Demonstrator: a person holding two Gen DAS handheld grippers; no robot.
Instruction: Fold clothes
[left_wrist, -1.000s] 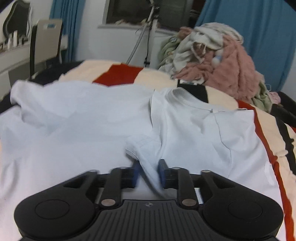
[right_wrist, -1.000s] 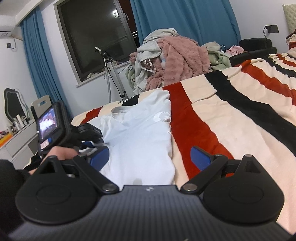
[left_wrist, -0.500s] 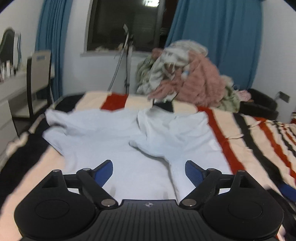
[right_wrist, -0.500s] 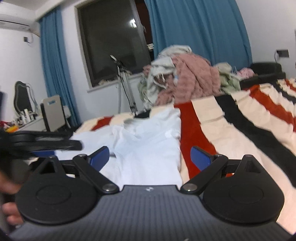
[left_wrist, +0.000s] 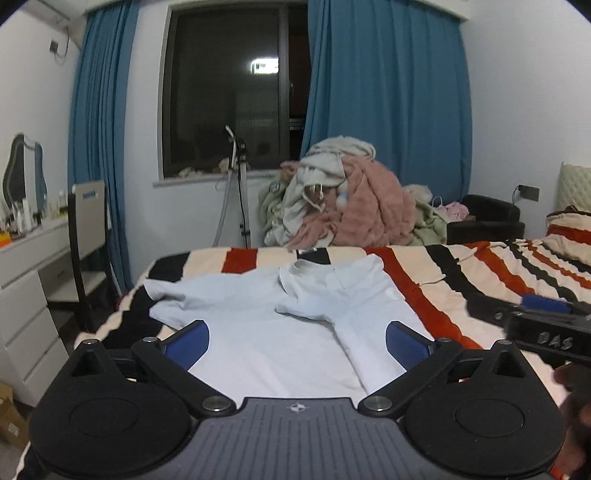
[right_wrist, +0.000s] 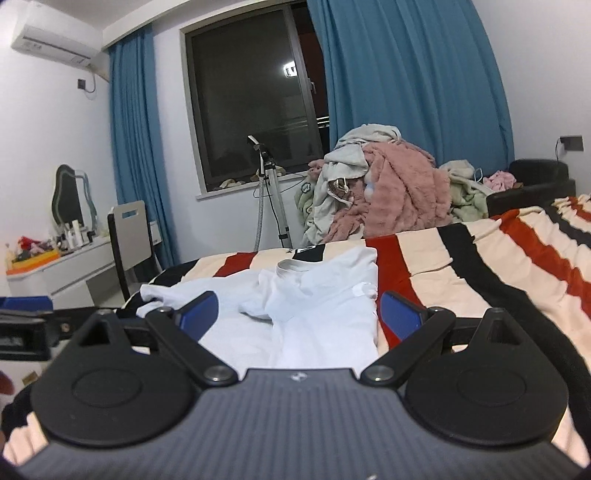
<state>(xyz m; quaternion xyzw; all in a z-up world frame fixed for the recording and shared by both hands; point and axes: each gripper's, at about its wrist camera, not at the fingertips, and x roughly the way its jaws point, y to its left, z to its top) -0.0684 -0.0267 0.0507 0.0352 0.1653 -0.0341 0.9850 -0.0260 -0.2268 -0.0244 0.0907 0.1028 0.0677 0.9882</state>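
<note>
A pale blue-white T-shirt (left_wrist: 266, 332) lies spread on the striped bed, collar at the far end, its right side and sleeve folded in over the middle. It also shows in the right wrist view (right_wrist: 317, 314). My left gripper (left_wrist: 297, 345) is open and empty, held above the shirt's near end. My right gripper (right_wrist: 299, 315) is open and empty, also back from the shirt. The right gripper's body appears at the right edge of the left wrist view (left_wrist: 546, 328).
The bed has a red, black and cream striped blanket (left_wrist: 461, 273). A pile of clothes with a pink blanket (left_wrist: 347, 206) sits at the far end. A tripod stand (left_wrist: 240, 192), a chair (left_wrist: 86, 236) and a white dresser (left_wrist: 26, 295) stand to the left.
My left gripper let go of the shirt's sleeve, opened, and pulled back and up. The sleeve now lies folded on the shirt. My right gripper also drew back.
</note>
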